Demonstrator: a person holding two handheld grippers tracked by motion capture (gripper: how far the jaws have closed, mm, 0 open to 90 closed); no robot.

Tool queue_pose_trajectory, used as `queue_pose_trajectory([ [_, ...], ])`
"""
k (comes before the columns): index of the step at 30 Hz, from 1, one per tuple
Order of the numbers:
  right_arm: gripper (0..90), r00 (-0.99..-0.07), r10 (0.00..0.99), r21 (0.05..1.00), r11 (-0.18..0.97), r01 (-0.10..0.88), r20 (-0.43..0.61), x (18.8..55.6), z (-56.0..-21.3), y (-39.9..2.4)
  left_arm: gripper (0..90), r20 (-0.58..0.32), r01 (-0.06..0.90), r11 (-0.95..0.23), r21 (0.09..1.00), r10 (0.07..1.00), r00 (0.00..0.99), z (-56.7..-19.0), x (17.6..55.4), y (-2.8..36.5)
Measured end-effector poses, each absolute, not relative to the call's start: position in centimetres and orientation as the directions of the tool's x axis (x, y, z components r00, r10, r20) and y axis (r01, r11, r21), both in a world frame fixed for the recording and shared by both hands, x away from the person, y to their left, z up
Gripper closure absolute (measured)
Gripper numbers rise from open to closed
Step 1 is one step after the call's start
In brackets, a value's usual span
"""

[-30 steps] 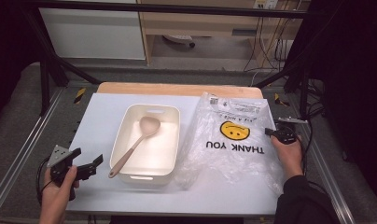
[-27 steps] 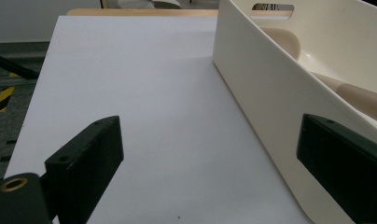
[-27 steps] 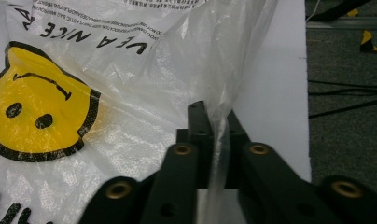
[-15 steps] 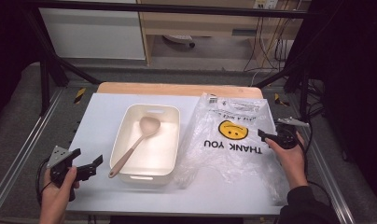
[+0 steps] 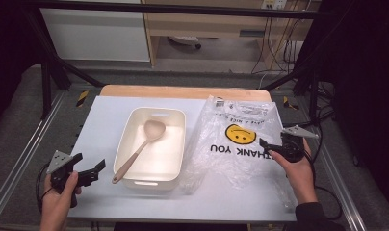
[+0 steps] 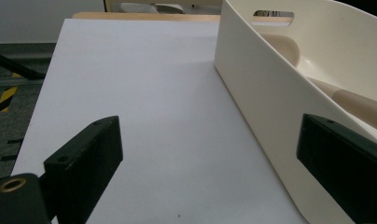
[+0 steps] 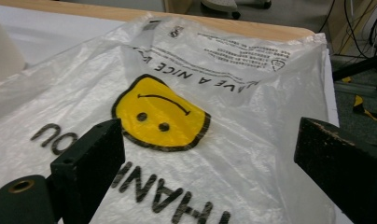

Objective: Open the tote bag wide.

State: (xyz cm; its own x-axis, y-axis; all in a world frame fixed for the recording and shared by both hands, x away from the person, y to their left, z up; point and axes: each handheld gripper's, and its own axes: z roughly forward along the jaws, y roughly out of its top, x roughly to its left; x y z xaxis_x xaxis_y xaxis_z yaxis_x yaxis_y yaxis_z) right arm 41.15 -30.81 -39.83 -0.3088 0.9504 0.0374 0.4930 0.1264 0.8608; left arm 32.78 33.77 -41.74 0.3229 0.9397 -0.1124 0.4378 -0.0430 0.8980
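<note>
We hold our right gripper, jaws just opened and empty, over the plastic bag, while our left gripper gapes beside the tub.

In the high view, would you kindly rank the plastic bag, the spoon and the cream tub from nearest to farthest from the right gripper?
From the right gripper:
1. Plastic bag, directly beneath its open jaws.
2. Cream tub, beyond the bag toward the table's middle.
3. Spoon, lying inside the tub, farther left.
</note>
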Motion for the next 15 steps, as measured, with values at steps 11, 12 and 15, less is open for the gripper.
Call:
queue_pose_trajectory([
  [11,8.2,-0.467,0.883,0.845,0.217,0.489,0.044,37.9,-39.9,-25.2,6.5,-0.115,0.436,-0.041,0.899,0.939,0.325,-41.7,32.8,33.8],
  [12,8.2,-0.478,0.877,0.844,0.226,0.487,0.041,37.6,-39.9,-24.7,6.6,-0.115,0.436,-0.040,0.899,0.939,0.324,-41.7,32.8,33.8],
  [15,7.7,-0.536,0.844,0.832,0.276,0.481,0.030,36.6,-40.4,-22.5,6.6,-0.111,0.434,-0.045,0.900,0.938,0.327,-41.6,32.8,33.7],
])
